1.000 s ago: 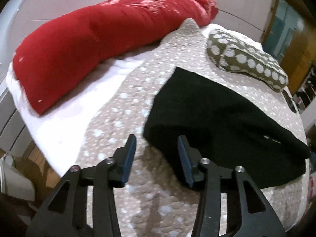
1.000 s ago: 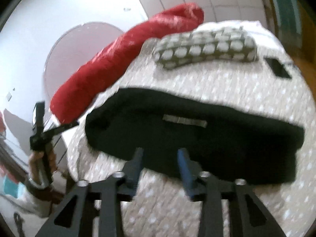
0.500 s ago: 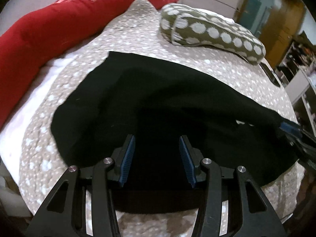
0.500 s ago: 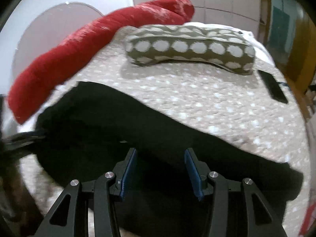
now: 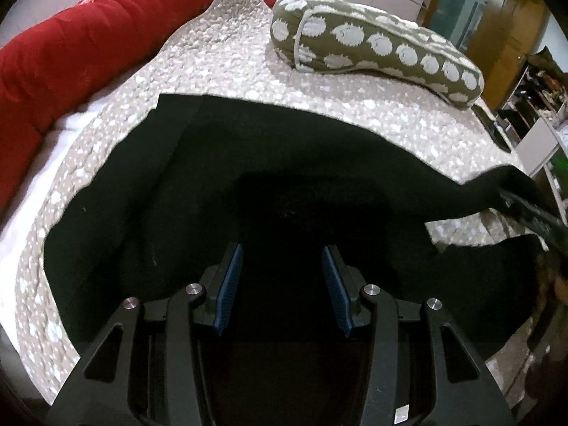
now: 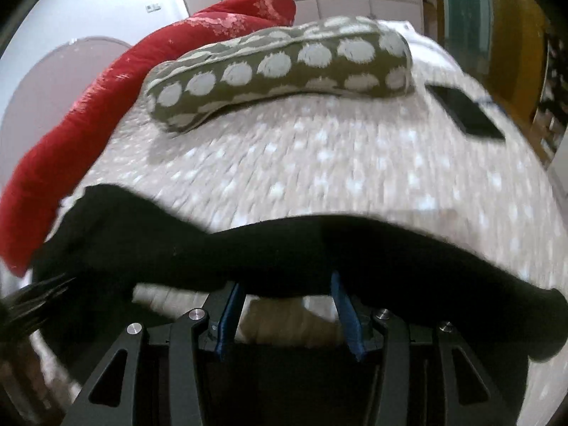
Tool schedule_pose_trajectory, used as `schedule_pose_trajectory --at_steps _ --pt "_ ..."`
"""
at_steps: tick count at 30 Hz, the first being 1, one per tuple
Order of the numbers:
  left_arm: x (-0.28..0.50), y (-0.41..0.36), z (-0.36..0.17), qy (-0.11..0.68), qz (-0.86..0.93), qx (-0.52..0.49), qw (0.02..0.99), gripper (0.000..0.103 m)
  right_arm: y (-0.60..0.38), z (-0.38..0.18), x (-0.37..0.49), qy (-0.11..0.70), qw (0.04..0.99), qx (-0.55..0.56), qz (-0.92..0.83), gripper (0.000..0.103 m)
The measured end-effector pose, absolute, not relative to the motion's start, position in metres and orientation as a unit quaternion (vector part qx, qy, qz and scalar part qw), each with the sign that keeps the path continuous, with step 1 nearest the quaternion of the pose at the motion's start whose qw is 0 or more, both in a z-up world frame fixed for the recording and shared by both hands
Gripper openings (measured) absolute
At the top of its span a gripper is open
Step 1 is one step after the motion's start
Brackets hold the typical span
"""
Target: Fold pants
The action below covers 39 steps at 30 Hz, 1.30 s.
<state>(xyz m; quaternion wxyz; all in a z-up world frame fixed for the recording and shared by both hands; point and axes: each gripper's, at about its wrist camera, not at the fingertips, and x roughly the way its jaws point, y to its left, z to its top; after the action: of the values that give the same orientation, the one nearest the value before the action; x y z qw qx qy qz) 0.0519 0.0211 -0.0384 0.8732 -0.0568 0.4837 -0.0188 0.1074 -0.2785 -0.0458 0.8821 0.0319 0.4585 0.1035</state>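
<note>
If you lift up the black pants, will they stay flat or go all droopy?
Probably droopy. The black pants are soft cloth lying flat on the spotted bedspread, and the end at the right already sags as it rises. They likely won't roll or slide, since the quilted cover looks grippy.

Right gripper's (image 6: 285, 284) fingertips behind the pants' (image 6: 319, 259) raised fold; motion-blurred bedspread (image 6: 355, 163) beyond.
</note>
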Motion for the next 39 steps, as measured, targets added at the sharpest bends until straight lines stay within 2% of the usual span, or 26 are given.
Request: schedule_pose_trajectory --at_steps 7,12,14,18,26,27,28,29,30,34,39 --pt "0.057 0.054 -0.023 0.457 0.008 -0.064 0.887 0.046 -0.297 -0.005 0.119 0.451 0.892 0.008 0.023 0.048" --pt "0.070 0.089 -0.038 0.469 0.041 -0.096 0.877 0.046 -0.264 0.021 0.113 0.424 0.895 0.015 0.140 0.048" --pt "0.075 0.099 -0.045 0.478 0.033 -0.121 0.869 0.052 -0.234 0.018 0.120 0.423 0.886 -0.004 0.191 0.048" --pt "0.078 0.102 -0.046 0.478 0.025 -0.122 0.869 0.052 -0.168 0.000 0.146 0.414 0.866 -0.048 0.277 0.048" --pt "0.081 0.113 -0.047 0.480 -0.002 -0.132 0.867 0.053 -0.091 -0.050 0.197 0.479 0.795 -0.127 0.351 0.048" --pt "0.081 0.114 -0.047 0.480 -0.005 -0.133 0.867 0.053 -0.088 -0.054 0.199 0.486 0.786 -0.129 0.359 0.046" --pt "0.081 0.115 -0.046 0.480 -0.007 -0.134 0.867 0.053 -0.086 -0.057 0.199 0.485 0.785 -0.136 0.361 0.035" --pt "0.080 0.117 -0.045 0.479 -0.006 -0.134 0.867 0.053 -0.084 -0.057 0.195 0.476 0.786 -0.140 0.369 0.011" --pt "0.078 0.118 -0.043 0.478 -0.004 -0.133 0.868 0.053 -0.081 -0.056 0.191 0.467 0.782 -0.143 0.386 0.005" --pt "0.072 0.130 -0.036 0.465 0.037 -0.118 0.877 0.053 -0.075 -0.042 0.171 0.424 0.801 -0.178 0.383 0.005" --pt "0.062 0.164 -0.041 0.476 0.089 -0.137 0.864 0.053 -0.105 0.005 0.172 0.383 0.843 -0.097 0.365 0.004"
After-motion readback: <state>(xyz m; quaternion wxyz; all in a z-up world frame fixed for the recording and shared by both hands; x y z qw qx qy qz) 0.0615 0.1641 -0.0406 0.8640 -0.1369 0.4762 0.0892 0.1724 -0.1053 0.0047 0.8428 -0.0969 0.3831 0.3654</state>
